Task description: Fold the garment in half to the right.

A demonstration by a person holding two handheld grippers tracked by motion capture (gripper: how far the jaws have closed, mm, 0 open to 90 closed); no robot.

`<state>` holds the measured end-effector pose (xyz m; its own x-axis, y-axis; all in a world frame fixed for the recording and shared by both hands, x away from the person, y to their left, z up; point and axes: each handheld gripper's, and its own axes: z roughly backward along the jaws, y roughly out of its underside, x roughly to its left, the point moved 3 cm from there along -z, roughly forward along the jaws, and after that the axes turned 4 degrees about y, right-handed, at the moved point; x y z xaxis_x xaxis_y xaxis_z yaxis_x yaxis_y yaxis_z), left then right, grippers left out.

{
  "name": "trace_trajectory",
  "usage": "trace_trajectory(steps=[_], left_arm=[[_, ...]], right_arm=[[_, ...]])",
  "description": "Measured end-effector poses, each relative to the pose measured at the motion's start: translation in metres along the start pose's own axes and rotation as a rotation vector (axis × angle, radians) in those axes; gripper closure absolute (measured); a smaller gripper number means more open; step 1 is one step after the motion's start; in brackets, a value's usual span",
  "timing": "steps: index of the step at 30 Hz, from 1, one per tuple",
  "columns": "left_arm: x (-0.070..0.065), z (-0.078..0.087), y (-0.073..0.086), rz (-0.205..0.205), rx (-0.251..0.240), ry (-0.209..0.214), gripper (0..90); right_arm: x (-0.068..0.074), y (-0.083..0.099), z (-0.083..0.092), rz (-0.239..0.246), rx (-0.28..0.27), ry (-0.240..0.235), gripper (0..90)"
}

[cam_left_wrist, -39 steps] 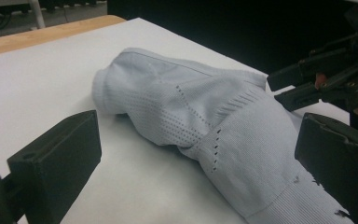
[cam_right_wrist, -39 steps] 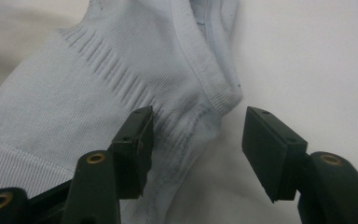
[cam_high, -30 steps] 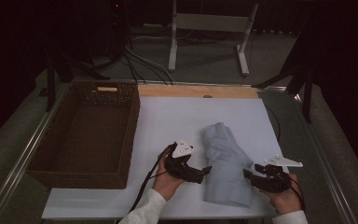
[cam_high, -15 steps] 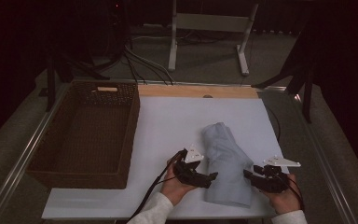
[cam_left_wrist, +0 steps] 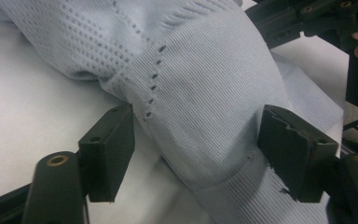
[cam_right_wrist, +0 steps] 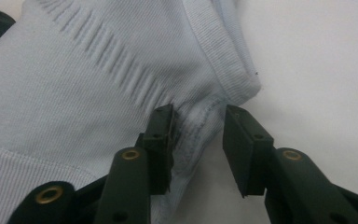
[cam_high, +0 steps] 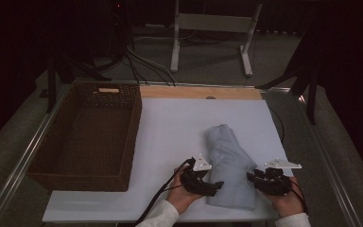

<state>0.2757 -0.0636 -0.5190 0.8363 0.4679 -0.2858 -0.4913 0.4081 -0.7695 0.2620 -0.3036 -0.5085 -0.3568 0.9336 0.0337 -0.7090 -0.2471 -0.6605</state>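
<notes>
1. Closing in from both sides, the two grippers sit at the near end of a pale blue knitted garment (cam_high: pixel 229 165) that lies bunched on the white tabletop (cam_high: pixel 179 123), toward its near right corner.
2. At the cloth's left flank, the left gripper (cam_high: pixel 212 185) has just been narrowing its jaws. In the left gripper view they are parted, with a fold of the ribbed fabric (cam_left_wrist: pixel 214 107) between them, one pad at its edge, and I would not call it a grip yet.
3. On the cloth's right flank, the right gripper (cam_high: pixel 253 178) has also just been drawing its jaws together. In the right gripper view one pad presses the hem (cam_right_wrist: pixel 200 121), while the other stands off it with a gap, so the fabric is not pinched.
4. Off by the tabletop's left edge stands a brown wicker basket (cam_high: pixel 132 123), with nothing visible inside it.
5. As I judge it, the work is at an early stage: the garment has neither been lifted nor moved toward the basket. Both grips have to be completed first, and if the basket is where it goes, the carry and drop are all still left.
</notes>
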Motion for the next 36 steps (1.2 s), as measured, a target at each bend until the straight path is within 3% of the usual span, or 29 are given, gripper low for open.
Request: trace_trajectory(steps=[8, 11, 16, 21, 36], left_arm=[[-0.007, -0.008, 0.008, -0.007, 0.055, 0.023, 31.7], [-0.006, -0.008, 0.009, 0.007, 0.064, 0.023, 35.4], [-0.006, -0.008, 0.009, -0.002, 0.084, 0.033, 58.5], [-0.008, -0.008, 0.007, -0.019, 0.098, 0.017, 74.9], [0.005, 0.0, 0.001, -0.037, 0.088, -0.041, 78.9]], right_arm=[[0.001, 0.001, -0.002, 0.009, 0.018, -0.01, 72.5], [0.001, 0.001, -0.002, 0.009, 0.023, -0.012, 73.6], [0.002, 0.001, -0.004, 0.013, 0.031, -0.014, 75.3], [0.004, -0.001, -0.006, 0.012, 0.042, -0.017, 77.2], [0.009, -0.014, -0.02, 0.015, 0.05, -0.023, 81.9]])
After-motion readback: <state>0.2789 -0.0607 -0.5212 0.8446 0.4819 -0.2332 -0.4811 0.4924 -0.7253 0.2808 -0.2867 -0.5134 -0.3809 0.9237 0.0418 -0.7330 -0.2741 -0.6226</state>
